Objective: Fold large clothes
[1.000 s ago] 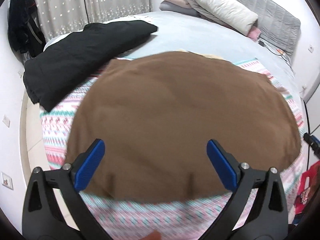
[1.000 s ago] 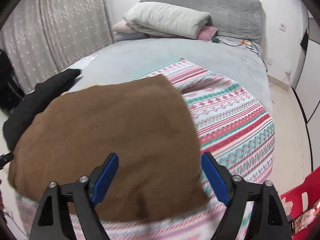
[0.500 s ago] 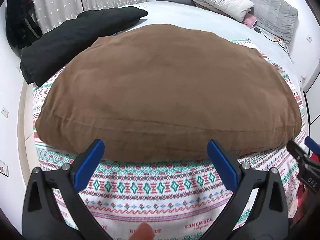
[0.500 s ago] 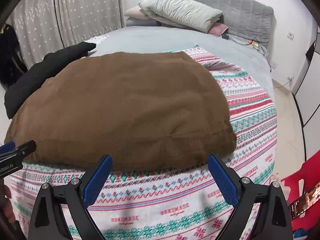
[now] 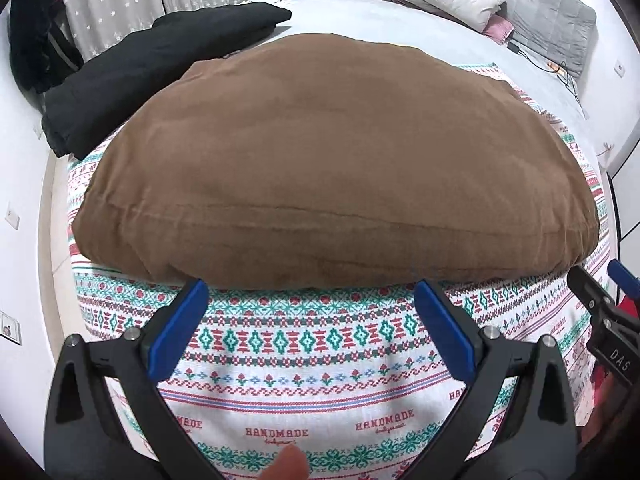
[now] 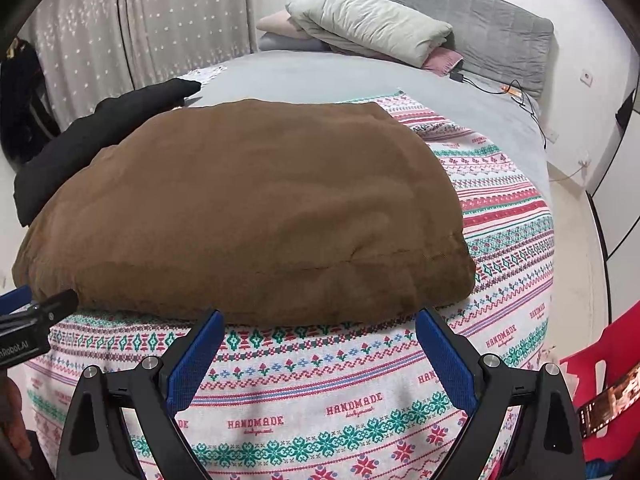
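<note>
A large brown garment [image 5: 328, 160] lies folded into a thick rectangle on a patterned white, red and green blanket [image 5: 304, 364] on the bed; it also shows in the right wrist view [image 6: 248, 216]. My left gripper [image 5: 312, 312] is open and empty, a little in front of the garment's near edge. My right gripper [image 6: 318, 340] is open and empty, also just short of the near edge, toward its right part. The right gripper's tip shows at the right edge of the left wrist view [image 5: 596, 308].
A folded black garment [image 5: 148, 72] lies left of the brown one on the grey sheet [image 6: 320, 76]. Pillows [image 6: 372, 24] and a grey headboard [image 6: 500, 28] are at the far end, with cables [image 6: 516, 96]. A red object [image 6: 604, 384] stands at the right.
Both grippers have pulled back from over the brown garment to just before its near edge. The garment now lies flat and still, and more of the patterned blanket shows in front.
</note>
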A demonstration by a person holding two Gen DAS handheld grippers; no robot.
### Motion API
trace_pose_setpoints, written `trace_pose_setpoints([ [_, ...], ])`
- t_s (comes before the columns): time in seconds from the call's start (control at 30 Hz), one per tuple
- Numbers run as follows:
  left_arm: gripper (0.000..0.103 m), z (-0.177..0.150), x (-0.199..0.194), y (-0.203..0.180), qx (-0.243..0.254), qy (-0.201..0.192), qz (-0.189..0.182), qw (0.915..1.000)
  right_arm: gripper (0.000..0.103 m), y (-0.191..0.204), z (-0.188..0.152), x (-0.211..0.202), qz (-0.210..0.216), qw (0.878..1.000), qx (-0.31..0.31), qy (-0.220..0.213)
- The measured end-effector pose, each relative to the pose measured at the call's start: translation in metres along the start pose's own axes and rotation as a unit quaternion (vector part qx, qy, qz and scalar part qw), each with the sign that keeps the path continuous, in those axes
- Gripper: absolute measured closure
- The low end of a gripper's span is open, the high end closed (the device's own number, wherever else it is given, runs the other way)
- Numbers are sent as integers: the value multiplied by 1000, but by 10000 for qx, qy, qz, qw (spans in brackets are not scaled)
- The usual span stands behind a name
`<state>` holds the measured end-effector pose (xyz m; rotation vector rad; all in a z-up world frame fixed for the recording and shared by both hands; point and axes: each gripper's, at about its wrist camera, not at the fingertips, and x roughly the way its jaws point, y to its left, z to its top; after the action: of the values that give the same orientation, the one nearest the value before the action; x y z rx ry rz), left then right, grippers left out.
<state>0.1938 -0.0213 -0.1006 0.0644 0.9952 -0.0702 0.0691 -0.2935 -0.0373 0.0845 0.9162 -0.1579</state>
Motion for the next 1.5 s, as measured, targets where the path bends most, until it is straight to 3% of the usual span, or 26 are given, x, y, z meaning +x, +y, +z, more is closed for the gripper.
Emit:
trace_pose_setpoints([
  [1.5,1,-8,12,-14,116,88,-105,9998,6,10,-5,13,12,9997,-113,214],
])
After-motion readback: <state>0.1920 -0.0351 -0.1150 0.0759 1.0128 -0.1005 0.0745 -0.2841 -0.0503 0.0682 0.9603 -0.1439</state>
